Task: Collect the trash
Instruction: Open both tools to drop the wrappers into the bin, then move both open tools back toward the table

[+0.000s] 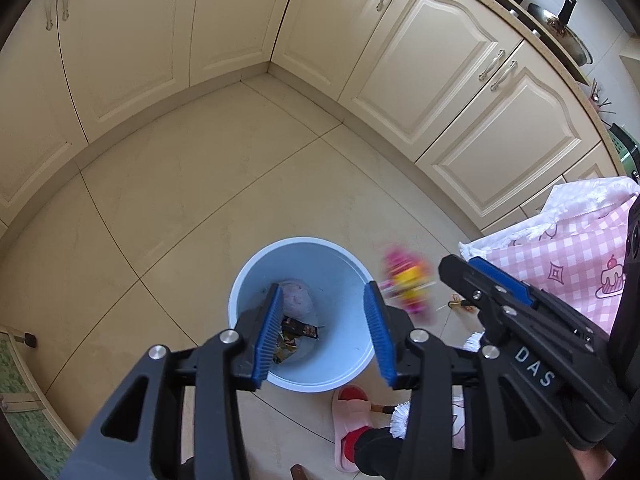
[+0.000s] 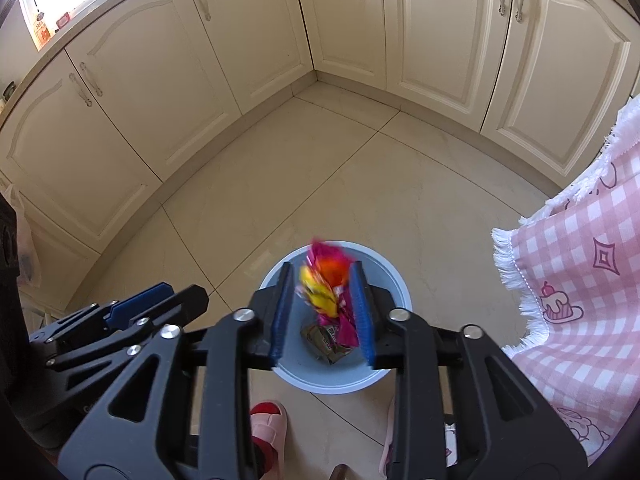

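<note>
Right gripper [image 2: 324, 312] fingers are standing open around a blurred, light, crinkly snack wrapper [image 2: 326, 288] dropping over the blue bin [image 2: 394, 280], left gripper [image 1: 326, 328] fingers open and empty.

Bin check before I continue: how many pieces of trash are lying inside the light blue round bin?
3: a pale pink crumpled bag at the far side, a dark snack wrapper mid-floor, and a yellowish wrapper nearest; more may be hidden behind the gripper fingers.

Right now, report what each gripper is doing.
Left gripper: open, jaws empty above the blue bin.
Right gripper: open, blurred pink-and-yellow wrapper between the jaws, apparently loose.
</note>
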The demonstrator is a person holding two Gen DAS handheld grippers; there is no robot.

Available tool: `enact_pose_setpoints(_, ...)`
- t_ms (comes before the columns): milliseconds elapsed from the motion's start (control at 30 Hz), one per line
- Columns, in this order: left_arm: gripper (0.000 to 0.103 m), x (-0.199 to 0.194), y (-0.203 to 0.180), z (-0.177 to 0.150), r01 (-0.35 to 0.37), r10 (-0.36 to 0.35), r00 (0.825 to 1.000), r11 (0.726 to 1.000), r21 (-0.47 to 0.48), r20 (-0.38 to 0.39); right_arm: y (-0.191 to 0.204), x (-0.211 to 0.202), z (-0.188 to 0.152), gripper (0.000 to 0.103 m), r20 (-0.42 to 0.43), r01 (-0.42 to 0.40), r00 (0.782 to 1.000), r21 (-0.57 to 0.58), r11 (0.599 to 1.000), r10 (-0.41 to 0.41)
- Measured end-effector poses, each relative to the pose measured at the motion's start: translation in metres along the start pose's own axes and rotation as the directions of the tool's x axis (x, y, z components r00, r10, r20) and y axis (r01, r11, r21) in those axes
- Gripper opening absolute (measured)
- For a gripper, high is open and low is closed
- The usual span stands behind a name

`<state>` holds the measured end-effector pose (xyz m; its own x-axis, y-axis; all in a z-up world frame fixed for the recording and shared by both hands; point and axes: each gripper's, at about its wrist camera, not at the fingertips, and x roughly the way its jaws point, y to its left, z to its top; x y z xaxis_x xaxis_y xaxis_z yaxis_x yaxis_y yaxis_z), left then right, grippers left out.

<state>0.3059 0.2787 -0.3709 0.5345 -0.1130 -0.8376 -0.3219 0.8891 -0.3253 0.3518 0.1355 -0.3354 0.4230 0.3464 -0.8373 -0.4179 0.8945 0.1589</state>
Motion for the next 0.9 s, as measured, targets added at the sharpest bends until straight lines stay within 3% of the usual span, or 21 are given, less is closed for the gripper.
enact_pose_setpoints(267,0.042,-0.01,-0.005,-0.002,-0.009,0.009,1.0,1.0,0.018,0.02,-0.006,-0.022,0.001,0.048,0.036,0.03,0.999,-0.011,0.999,-0.029)
enact_pose_setpoints(533,0.042,-0.067,-0.033,-0.008,-0.003,-0.007,0.993,0.997,0.08,0.121,-0.024,-0.114,-0.003,0.048,0.173,0.12,0.978,-0.007,0.993,-0.117)
enact_pose_setpoints(700,0.046,-0.12,-0.081,-0.022,0.064,-0.092,0.979,0.986,0.156,0.183,-0.042,-0.195,-0.016,0.048,0.281,0.187,0.942,0.012,0.982,-0.183)
enact_pose_setpoints(900,0.048,-0.175,-0.151,-0.05,0.142,-0.206,0.957,0.946,0.292,0.204,-0.076,-0.299,-0.044,0.048,0.402,0.271,0.874,0.062,0.96,-0.273)
